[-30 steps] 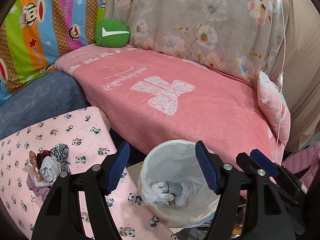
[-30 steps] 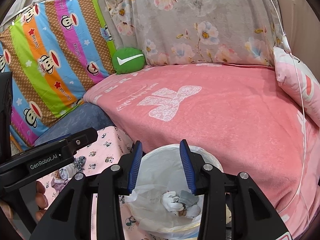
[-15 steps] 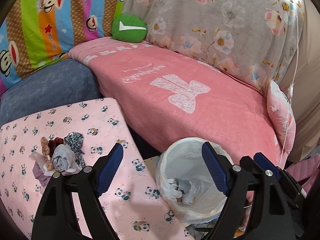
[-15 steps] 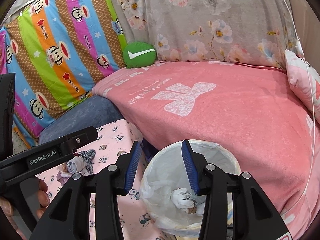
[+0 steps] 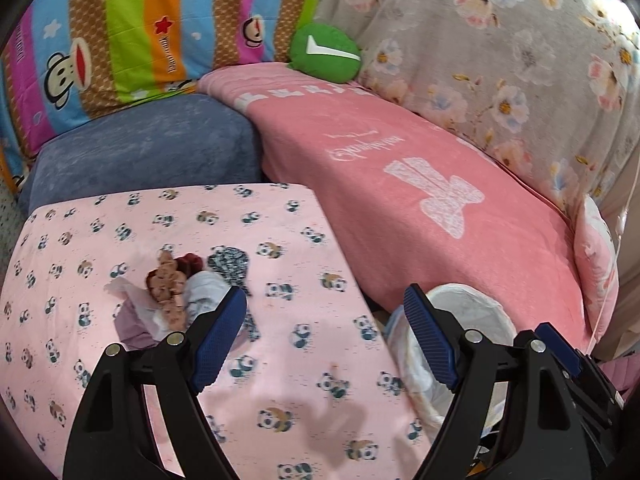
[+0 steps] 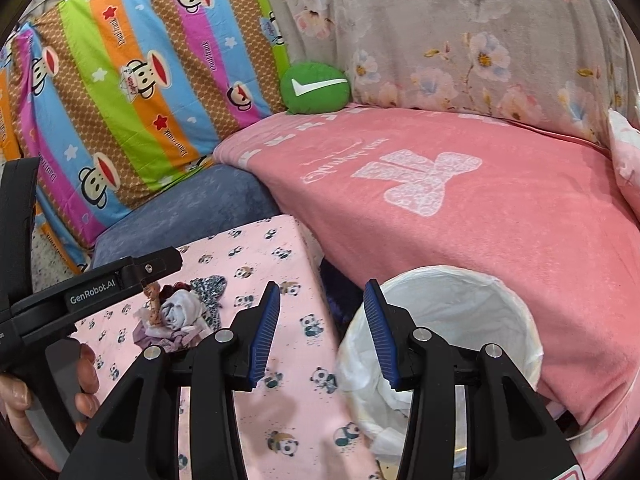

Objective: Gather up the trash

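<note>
bin (image 5: 472, 312): contents hidden | trash pile (image 5: 172, 300): near edge behind left gripper finger

Bright, even light; fisheye-warped edges

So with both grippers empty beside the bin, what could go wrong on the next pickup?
1. The trash pile is several loose scraps; open jaws of the left gripper might take only some.
2. They might also pinch the panda cloth underneath.
3. The right gripper hangs close by the lined bin and could knock it.
</note>
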The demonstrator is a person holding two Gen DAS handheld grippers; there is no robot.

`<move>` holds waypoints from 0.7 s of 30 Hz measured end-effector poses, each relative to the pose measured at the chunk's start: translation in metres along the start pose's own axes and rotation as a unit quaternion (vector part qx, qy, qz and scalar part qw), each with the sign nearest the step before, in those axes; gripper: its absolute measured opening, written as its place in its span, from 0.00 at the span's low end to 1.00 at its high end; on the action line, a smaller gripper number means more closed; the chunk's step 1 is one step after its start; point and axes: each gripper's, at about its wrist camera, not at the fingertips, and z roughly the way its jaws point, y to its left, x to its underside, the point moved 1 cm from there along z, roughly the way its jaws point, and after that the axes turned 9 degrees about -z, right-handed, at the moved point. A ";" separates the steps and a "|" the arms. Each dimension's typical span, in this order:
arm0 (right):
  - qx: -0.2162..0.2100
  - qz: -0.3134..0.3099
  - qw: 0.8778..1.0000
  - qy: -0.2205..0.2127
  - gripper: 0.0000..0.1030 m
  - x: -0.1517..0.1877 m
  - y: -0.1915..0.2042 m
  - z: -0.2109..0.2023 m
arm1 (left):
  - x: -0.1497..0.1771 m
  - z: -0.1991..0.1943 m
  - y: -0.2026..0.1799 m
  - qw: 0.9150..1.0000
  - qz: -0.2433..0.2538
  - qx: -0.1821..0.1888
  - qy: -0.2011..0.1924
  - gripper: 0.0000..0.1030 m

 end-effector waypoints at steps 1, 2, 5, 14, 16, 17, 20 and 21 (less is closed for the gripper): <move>-0.003 -0.002 1.000 0.002 0.44 0.000 0.004 0.003 | -0.001 0.001 0.007 1.000 -0.004 -0.005 0.001 0.75; -0.007 -0.006 1.000 0.006 0.45 0.000 0.011 0.007 | -0.002 0.002 0.015 1.000 -0.008 -0.010 0.001 0.75; -0.016 -0.012 1.000 0.013 0.45 0.002 0.024 0.015 | -0.005 0.008 0.038 0.999 -0.026 -0.025 0.008 0.75; -0.044 -0.027 0.998 0.042 0.45 0.008 0.067 0.053 | -0.012 0.034 0.098 0.995 -0.070 -0.058 0.031 0.75; -0.050 -0.029 0.997 0.051 0.45 0.010 0.077 0.064 | -0.014 0.039 0.105 0.995 -0.074 -0.059 0.036 0.74; -0.052 -0.030 0.997 0.055 0.45 0.011 0.081 0.070 | -0.014 0.042 0.109 0.995 -0.076 -0.057 0.040 0.74; -0.059 -0.031 0.996 0.065 0.45 0.013 0.091 0.083 | -0.017 0.052 0.117 0.994 -0.081 -0.045 0.051 0.74; -0.062 -0.031 0.995 0.068 0.45 0.014 0.094 0.089 | -0.018 0.055 0.120 0.994 -0.085 -0.038 0.055 0.72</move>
